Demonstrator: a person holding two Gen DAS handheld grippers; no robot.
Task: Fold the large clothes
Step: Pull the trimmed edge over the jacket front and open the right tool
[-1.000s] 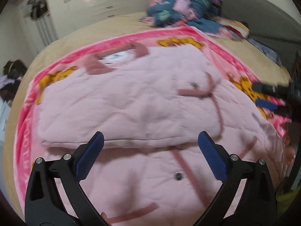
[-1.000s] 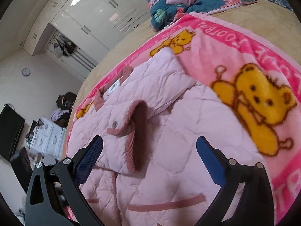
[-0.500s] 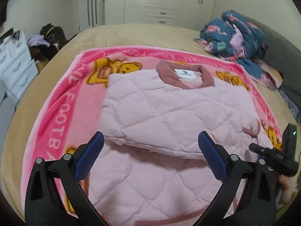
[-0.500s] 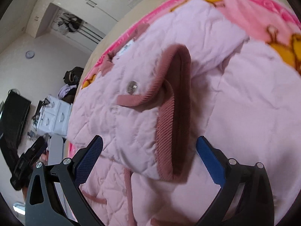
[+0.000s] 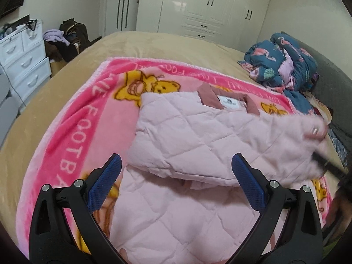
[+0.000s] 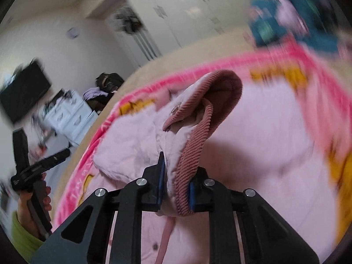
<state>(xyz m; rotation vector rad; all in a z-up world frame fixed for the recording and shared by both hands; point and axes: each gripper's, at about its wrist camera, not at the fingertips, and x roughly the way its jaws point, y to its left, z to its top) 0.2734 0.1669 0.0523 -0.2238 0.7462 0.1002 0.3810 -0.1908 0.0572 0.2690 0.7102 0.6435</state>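
While the left gripper hovers open over the pink jacket, the right gripper has just clamped its cuff.

Both views are evenly lit by soft, diffuse indoor light, bright but without hard shadows. The left wrist view is mostly sharp; the glossy white wardrobe doors at 12 o'clock carry pale sheen, and the pale pink quilted jacket smears into motion blur toward 3 o'clock, casting a soft shadow beneath its folded edge. The right wrist view is heavily motion-blurred around its rim, sharpest at centre. Fisheye bending curves straight lines, with dark vignetted corners in both.
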